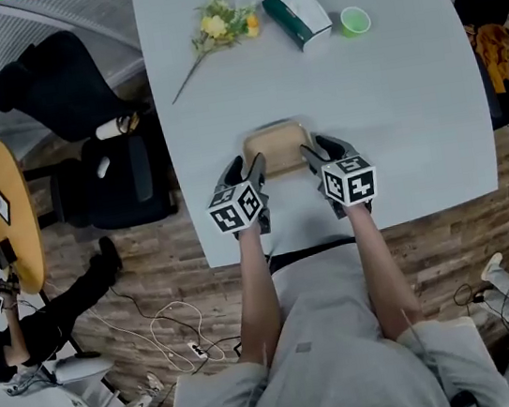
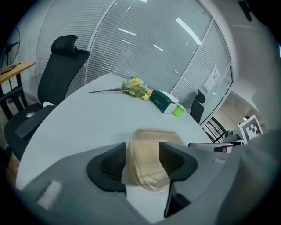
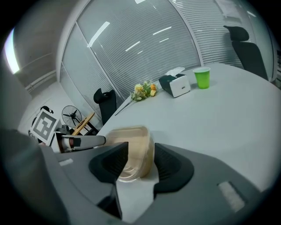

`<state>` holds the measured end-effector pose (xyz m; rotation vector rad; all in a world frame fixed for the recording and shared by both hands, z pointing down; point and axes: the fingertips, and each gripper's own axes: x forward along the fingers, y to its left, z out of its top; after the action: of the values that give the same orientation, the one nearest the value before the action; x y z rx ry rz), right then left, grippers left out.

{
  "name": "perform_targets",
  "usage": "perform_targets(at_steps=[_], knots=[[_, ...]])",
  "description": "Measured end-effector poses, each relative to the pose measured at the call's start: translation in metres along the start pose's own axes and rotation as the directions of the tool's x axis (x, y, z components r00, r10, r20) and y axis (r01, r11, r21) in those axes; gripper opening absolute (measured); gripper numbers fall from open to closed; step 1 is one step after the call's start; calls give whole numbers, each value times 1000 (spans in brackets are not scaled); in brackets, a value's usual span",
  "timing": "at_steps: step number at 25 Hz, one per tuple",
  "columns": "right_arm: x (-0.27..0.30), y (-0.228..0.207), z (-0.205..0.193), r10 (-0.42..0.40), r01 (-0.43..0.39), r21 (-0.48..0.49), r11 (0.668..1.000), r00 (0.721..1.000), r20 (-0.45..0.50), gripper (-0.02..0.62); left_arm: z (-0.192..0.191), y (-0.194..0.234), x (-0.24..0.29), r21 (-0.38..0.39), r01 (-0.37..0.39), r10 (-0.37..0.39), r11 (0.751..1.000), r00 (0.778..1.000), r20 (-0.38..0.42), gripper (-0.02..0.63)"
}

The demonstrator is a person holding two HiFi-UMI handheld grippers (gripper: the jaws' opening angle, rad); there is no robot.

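Observation:
A tan, shallow plastic container [image 1: 277,143] lies on the white table [image 1: 392,111] near its front edge. My left gripper [image 1: 244,173] stands at the container's left end, jaws open. The container [image 2: 147,158] fills the gap between them, and the right-hand jaw covers part of it. At the container's right end is my right gripper [image 1: 320,154], also open; here the container [image 3: 131,151] shows between the jaws, partly behind the left-hand one. I cannot tell whether the jaws press on it.
At the table's far side lie a yellow flower sprig [image 1: 219,28], a dark green tissue box [image 1: 297,15] and a green cup [image 1: 354,21]. Black office chairs [image 1: 77,92] stand to the left, with a round wooden table [image 1: 5,211] beyond.

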<state>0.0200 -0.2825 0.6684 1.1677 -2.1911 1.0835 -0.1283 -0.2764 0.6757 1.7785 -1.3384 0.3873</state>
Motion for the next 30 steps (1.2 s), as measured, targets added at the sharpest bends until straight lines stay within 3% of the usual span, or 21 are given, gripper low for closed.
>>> perform_targets(at_steps=[5,10,30], knots=[[5,0,-7,-29,28,-22,999,999,-26,183,-9,-3,3,2,1,-1,1000,999,-34,238],[8,8,-5,-106,95,-180,979,993,-52,149,-9,-3,3,6,-16,16,1000,998,-55,219],[-3,16,0,-165,160,-192,968,986,-6,114,-6,-7,-5,57,-89,92,994,995,-45,219]])
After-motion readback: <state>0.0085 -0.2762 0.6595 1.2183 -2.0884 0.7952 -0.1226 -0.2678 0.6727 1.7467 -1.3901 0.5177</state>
